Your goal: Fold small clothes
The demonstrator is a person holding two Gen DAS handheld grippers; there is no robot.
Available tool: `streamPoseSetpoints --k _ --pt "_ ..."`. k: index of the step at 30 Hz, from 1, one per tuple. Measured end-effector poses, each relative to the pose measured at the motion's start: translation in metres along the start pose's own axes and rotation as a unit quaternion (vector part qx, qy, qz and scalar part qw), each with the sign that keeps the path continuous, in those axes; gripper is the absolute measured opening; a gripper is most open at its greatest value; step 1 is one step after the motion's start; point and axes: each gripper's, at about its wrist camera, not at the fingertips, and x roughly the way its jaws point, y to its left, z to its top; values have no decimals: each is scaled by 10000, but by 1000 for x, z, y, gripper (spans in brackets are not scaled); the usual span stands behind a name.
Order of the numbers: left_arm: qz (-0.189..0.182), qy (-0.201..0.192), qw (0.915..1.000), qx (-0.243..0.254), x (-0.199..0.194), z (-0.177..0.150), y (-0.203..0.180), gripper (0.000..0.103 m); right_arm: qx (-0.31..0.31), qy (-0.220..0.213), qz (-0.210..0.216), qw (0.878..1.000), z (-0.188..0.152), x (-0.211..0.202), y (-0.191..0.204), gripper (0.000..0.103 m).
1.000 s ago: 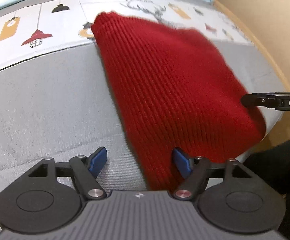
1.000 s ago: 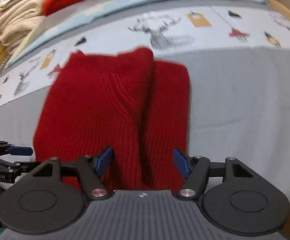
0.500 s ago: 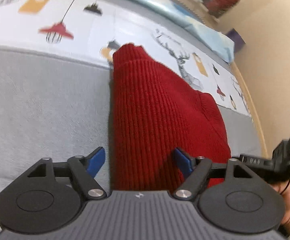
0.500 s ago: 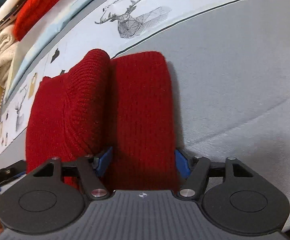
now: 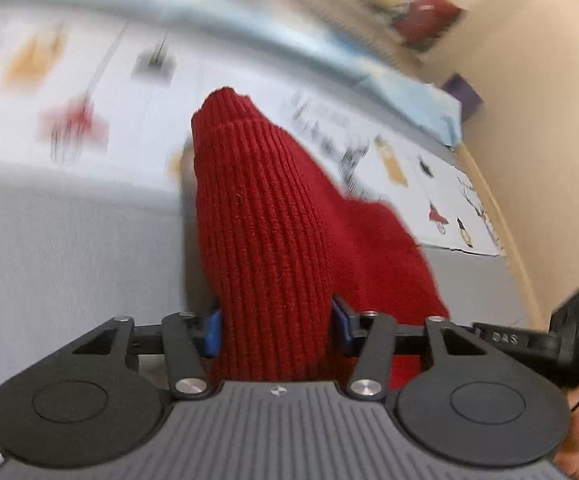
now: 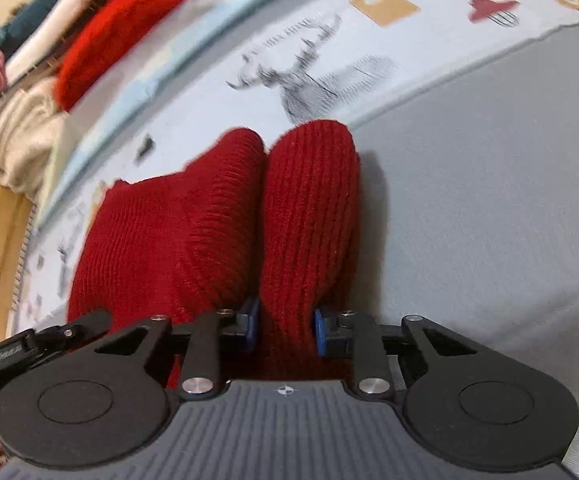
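Observation:
A dark red ribbed knit garment (image 5: 265, 232) lies folded on the grey part of a bed cover. My left gripper (image 5: 275, 326) has its blue pads closed in on the garment's left folded strip. In the right wrist view the garment (image 6: 169, 232) shows as two ridges side by side. My right gripper (image 6: 283, 326) pinches the near end of the right ridge (image 6: 313, 208) between its blue pads. Each gripper shows at the edge of the other's view: the right one (image 5: 561, 340) and the left one (image 6: 29, 348).
The bed cover (image 6: 489, 200) is grey near me, with a white printed band of deer and lamps (image 6: 313, 76) beyond. A pile of folded clothes (image 6: 69, 52) sits at the far left. A wooden bed edge (image 5: 501, 232) runs along the right.
Both grippers have closed from wide open onto the garment's near edge. Both cameras have tilted up and moved closer; the left view is blurred.

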Motion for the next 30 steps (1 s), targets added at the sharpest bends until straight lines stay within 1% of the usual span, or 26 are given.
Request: streamPoseSetpoints --k 1,4,6,7,9,10,11,13,15,16,17,18,20,21,22,23,24,25,26,27,28,29,30 --pt "74 -188 9996 184 -8 9 -5 55 -75 -24 45 10000 2 3 6 26" --pt "249 -570 9974 361 -20 33 -1 55 -223 -136 206 9994 11 17 26 26" --pt "395 -683 9967 214 -28 45 7 56 -351 -296 305 9985 17 24 42 26" --pt "449 -743 9962 54 -32 51 14 56 -447 -391 314 9977 20 28 50 26" --pt "569 -889 9943 -124 -39 58 26 56 -626 -588 235 9960 24 33 65 28" --pt "665 -991 9928 -133 -44 60 31 56 -658 -673 156 9954 26 36 70 30" --pt "726 -1011 9921 -121 -47 64 37 57 -688 -767 25 9947 26 38 74 32" --pt "754 -917 9926 -254 -54 67 50 59 -717 -842 -126 9938 27 37 75 32" --pt "699 -788 9931 -514 -58 67 63 59 -709 -950 -153 9928 27 28 73 33" --pt "659 -721 9933 -622 -60 65 69 59 -697 -1010 -116 9924 26 22 73 40" --pt "622 -655 9935 -695 -62 63 73 59 -679 -1058 -74 9920 24 17 73 51" --pt "601 -601 9936 -740 -67 58 80 59 -665 -1101 -4 9917 20 12 73 53" --pt "600 -407 9940 -821 -65 50 86 60 -748 -980 171 9922 14 12 78 53" --pt "614 -325 9939 -852 -66 43 93 60 -786 -837 276 9930 10 15 81 53" --pt "646 -226 9936 -894 -65 35 95 60 -809 -581 437 9941 6 20 83 53" --pt "682 -111 9931 -947 -61 29 98 60 -844 -340 537 9944 2 25 85 52" --pt "700 -31 9925 -997 -57 21 99 60 -946 -100 573 9938 -4 30 87 48" --pt "718 97 9917 -1060 -53 15 102 60 -1085 31 550 9926 -9 32 89 19" --pt "725 209 9909 -1114 -48 10 103 62 -1204 36 542 9912 -13 30 90 18" --pt "699 285 9902 -1172 -45 4 105 65 -1199 -97 585 9910 -15 23 90 17" --pt "673 315 9900 -1201 -43 1 107 71 -1094 -214 701 9913 -15 14 89 16" --pt "620 397 9901 -1194 -41 -3 107 74 -963 -298 806 9916 -14 5 87 16" --pt "571 495 9903 -1165 -39 -6 107 74 -855 -342 873 9919 -14 -3 84 16"
